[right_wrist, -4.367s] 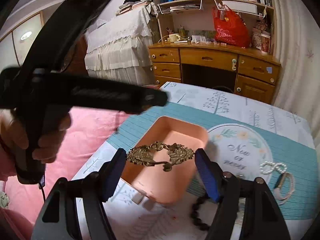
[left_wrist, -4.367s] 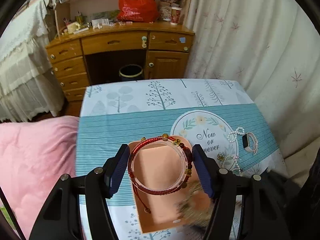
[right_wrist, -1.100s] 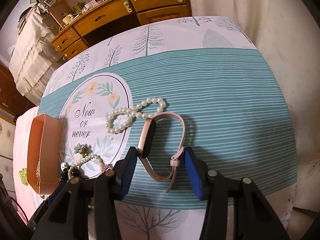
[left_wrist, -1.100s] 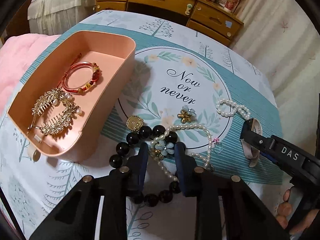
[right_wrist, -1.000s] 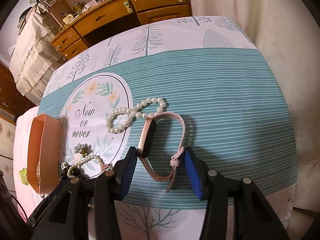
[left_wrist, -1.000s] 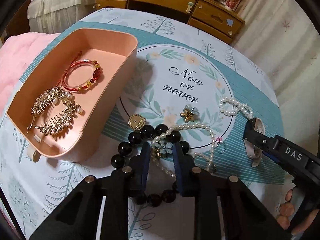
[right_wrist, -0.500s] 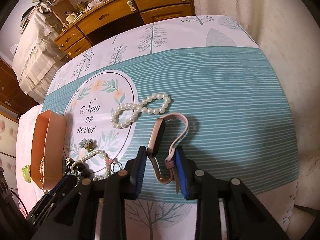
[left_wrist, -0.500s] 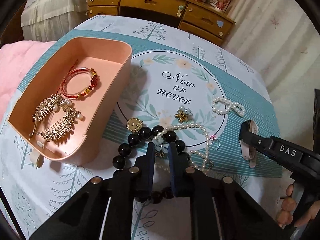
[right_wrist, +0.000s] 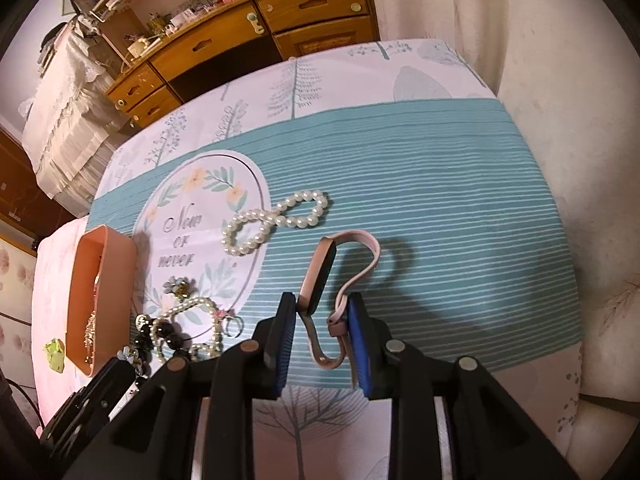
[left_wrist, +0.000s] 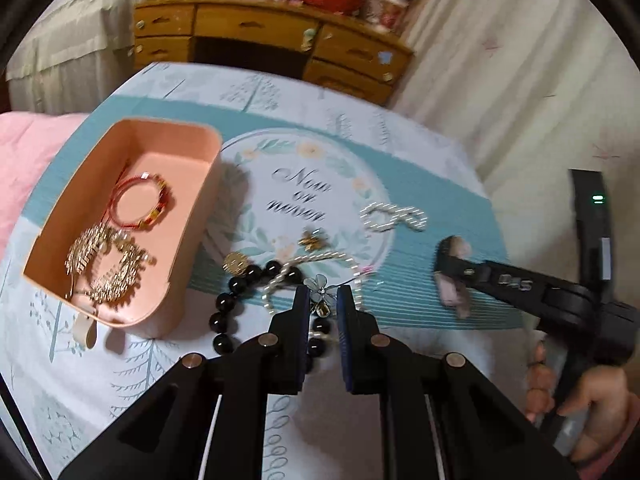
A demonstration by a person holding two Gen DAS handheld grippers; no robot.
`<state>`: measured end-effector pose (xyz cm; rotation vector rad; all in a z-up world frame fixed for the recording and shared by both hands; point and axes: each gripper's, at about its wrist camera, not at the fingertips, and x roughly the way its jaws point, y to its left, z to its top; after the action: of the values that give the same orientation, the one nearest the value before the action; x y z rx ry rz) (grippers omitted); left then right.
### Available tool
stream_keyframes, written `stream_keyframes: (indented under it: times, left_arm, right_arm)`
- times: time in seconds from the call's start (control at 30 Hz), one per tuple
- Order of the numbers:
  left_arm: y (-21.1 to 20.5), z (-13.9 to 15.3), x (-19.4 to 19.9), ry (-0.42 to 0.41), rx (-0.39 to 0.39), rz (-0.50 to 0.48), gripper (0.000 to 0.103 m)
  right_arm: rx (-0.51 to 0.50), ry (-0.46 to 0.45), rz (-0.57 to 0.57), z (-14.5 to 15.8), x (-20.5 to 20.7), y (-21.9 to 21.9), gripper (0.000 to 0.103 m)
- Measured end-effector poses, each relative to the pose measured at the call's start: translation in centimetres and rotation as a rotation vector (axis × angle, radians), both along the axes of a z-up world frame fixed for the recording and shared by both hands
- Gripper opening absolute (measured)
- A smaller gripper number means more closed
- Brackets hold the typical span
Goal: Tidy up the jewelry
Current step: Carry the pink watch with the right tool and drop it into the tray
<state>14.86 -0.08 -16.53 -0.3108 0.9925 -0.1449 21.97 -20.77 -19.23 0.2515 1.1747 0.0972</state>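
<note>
Jewelry here is judged light and limp: the flower clip [left_wrist: 322, 300], beside the beads [left_wrist: 232, 308] near the tray [left_wrist: 192, 216], is pinched in the left gripper [left_wrist: 323, 300], while the floppy watch [right_wrist: 320, 276] is best clamped at its stiff face by the right gripper [right_wrist: 322, 312]

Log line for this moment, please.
left gripper: shut on flower brooch | right gripper: shut on watch | tray: holds red bracelet, hair comb

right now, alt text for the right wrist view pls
The right gripper is shut on a pink smartwatch on a teal striped tablecloth. A pearl bracelet lies beyond; a pink tray sits left.
</note>
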Motion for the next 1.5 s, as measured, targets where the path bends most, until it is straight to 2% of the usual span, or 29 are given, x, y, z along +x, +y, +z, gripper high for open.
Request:
stream_keyframes:
  times: [0.27,0.47,0.67,0.87,1.03,1.17,1.33,1.43,1.5]
  left_arm:
    - [1.2,3.5,-0.3,-0.062,-0.018,-0.045,0.011]
    - [3.5,5.9,-0.1,-0.126,0.060,-0.010,0.011]
    - [8.2,7.3,0.2,-0.149,0.100,0.055,0.011]
    - [12.4,7.8,0.4,-0.150,0.140,0.086,0.011]
    - [14.7,8.0,0.6,-0.143,0.144,0.070,0.011]
    - [16.0,7.6,0.8,-0.135,0.145,0.051,0.011]
    - [17.0,5.9,1.1,-0.105,0.151,0.007,0.011]
    - [17.4,4.8,1.5,-0.059,0.148,-0.018,0.014]
    - [17.6,4.0,1.9,-0.004,0.162,-0.009,0.033]
  right_arm:
    - [0.032,-0.076,0.055,1.9,-1.1,2.3,0.025]
    - [0.071,-0.159,0.125,4.0,-1.9,5.4,0.025]
    - [0.105,-0.271,0.215,6.6,-3.1,9.3,0.025]
    - [0.150,-0.347,0.289,8.3,-4.1,12.8,0.025]
    - [0.185,-0.378,0.343,9.1,-4.9,16.0,0.025]
    - [0.223,-0.386,0.372,9.1,-5.4,18.0,0.026]
    - [0.240,-0.396,0.381,7.7,-6.2,20.0,0.026]
    - [0.234,-0.378,0.354,6.6,-6.2,20.8,0.036]
    - [0.217,-0.320,0.311,5.5,-5.7,21.2,0.065]
